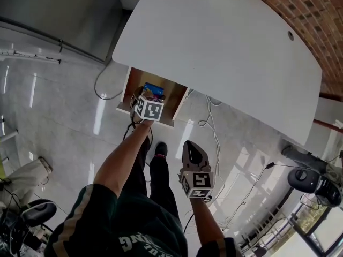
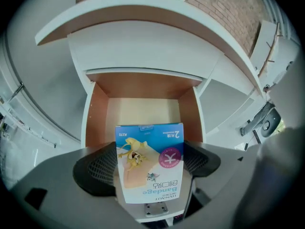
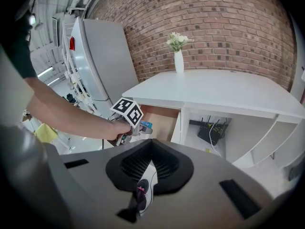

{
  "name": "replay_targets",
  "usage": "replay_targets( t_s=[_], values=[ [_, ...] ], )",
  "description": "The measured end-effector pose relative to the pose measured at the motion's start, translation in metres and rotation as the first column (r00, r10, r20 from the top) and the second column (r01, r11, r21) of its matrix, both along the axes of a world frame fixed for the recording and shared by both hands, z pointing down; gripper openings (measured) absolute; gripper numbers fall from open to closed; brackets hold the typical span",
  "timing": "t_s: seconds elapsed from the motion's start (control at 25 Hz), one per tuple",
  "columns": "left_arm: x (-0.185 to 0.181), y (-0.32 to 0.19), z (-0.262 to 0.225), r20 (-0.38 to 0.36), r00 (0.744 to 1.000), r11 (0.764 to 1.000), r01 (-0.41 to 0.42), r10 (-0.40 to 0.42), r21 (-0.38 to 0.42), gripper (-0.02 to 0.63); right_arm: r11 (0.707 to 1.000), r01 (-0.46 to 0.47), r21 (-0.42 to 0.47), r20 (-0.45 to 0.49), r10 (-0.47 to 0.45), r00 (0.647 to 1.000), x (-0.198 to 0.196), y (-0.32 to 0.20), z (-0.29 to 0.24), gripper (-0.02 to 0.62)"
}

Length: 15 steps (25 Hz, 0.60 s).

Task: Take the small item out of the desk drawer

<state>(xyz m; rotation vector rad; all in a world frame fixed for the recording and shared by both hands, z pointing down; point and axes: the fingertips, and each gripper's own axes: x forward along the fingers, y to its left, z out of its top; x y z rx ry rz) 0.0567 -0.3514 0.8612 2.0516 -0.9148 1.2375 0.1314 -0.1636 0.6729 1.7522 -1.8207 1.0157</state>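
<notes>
Bandage box [image 2: 149, 151] clamped between the left gripper's [image 2: 151, 168] jaws, centre-bottom of the left gripper view, right at the mouth of the open drawer [image 2: 97, 113] under the white table [image 1: 225, 52]. Right gripper [image 3: 150, 166] hangs low in the head view, well apart from the drawer, jaws pressed together on nothing.

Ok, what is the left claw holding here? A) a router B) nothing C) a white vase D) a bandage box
D: the left claw is shut on a blue-and-white bandage box printed "Bandage", over the open drawer.
</notes>
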Motion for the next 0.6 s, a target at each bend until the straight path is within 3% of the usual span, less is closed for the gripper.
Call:
replay_targets(
  t_s=[0.24, 0.6],
  values=[
    [-0.011, 0.015, -0.045, -0.039, 0.999, 0.999, 0.005, -0.003, 0.038, 0.436, 1.000, 0.000, 0.022, -0.017, 0.000, 1.000, 0.007, 0.009, -0.021, 0.025],
    [-0.026, 0.052, -0.122, -0.116, 0.993, 0.996, -0.002, 0.012, 0.089, 0.436, 0.990, 0.039, 0.132, -0.042, -0.034, 0.999, 0.006, 0.006, -0.073, 0.025]
  ],
)
